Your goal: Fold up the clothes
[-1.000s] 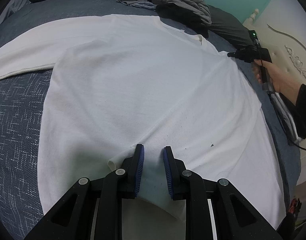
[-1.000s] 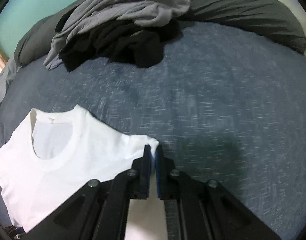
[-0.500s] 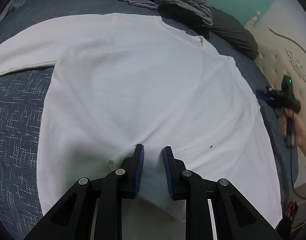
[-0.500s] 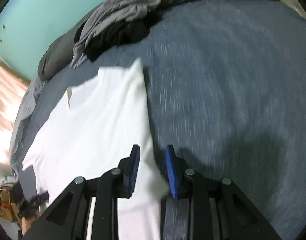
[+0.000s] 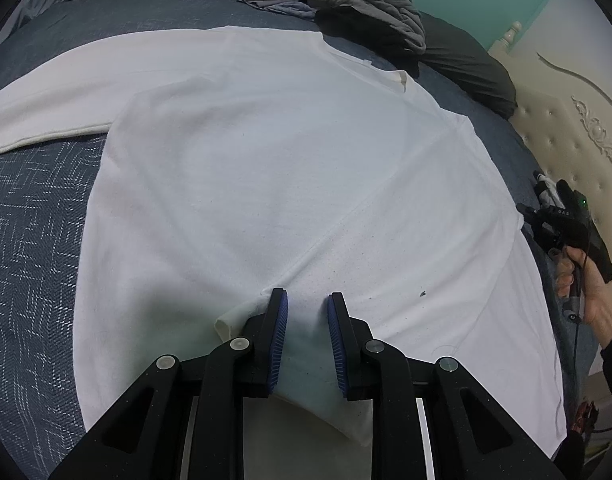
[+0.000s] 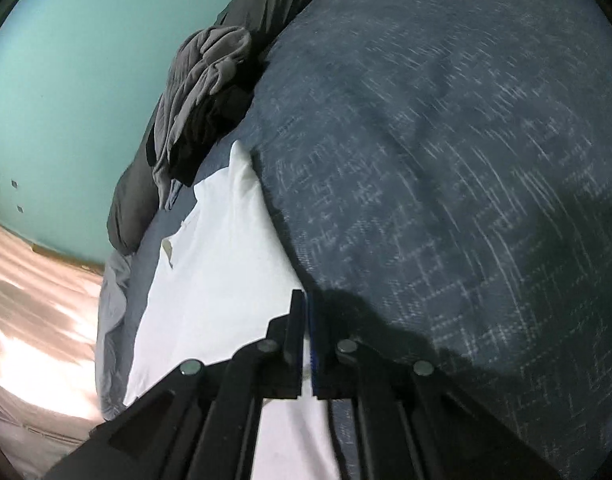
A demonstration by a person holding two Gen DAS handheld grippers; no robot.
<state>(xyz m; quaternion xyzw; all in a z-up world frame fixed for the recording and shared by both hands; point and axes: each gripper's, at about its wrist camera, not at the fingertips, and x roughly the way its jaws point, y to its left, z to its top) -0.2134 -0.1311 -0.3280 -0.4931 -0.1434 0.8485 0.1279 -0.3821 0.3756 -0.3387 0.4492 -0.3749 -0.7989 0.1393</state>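
Left claw point(image 5: 304, 312) stands partly open with a raised fold of the white T-shirt point(image 5: 290, 184) bunched between its blue pads point(image 5: 280, 336); whether the pads truly bite the cloth or only straddle it I cannot tell. Right claw point(image 6: 306, 320) is closed tight on the shirt's side edge, a thin strip of white showing between its fingers. The shirt lies flat and spread on the blue patterned bed point(image 5: 34, 240), collar toward the pile of grey clothes point(image 5: 345, 4) near the dark pillow point(image 5: 465, 68). It stretches away ahead of the left claw, and from the right claw it runs off to the left, with bare bedcover on the right. My judgement: if the left hold is loose, pulling the fold over could let the cloth slip out and leave a crooked crease. The right claw has only the very edge, so a quick lift may tear it free or drag the whole shirt askew across the bed.
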